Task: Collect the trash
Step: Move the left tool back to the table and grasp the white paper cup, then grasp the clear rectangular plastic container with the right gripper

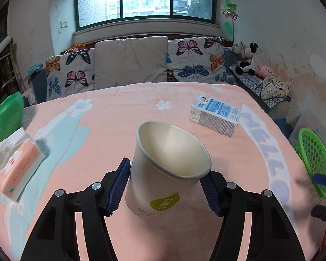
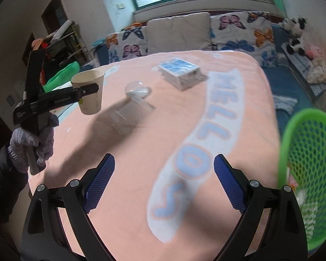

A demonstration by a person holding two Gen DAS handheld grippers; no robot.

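Observation:
My left gripper [image 1: 165, 187] is shut on a white paper cup [image 1: 169, 165] with a green logo and holds it tilted above the pink blanket. The right wrist view shows that cup [image 2: 90, 91] lifted at the left. A white and blue milk carton [image 1: 216, 114] lies on the blanket, also in the right wrist view [image 2: 180, 72]. A clear plastic cup [image 2: 132, 106] lies on its side in the middle of the bed. My right gripper [image 2: 164, 182] is open and empty above the blanket, beside a green mesh basket [image 2: 310, 174] that holds some trash.
The pink blanket [image 1: 119, 130] with "HELLO" lettering covers the bed. A tissue pack [image 1: 21, 165] lies at its left. The green basket [image 1: 315, 165] hangs at the right edge. Butterfly pillows [image 1: 69, 74], plush toys [image 1: 247, 56] and a window lie beyond.

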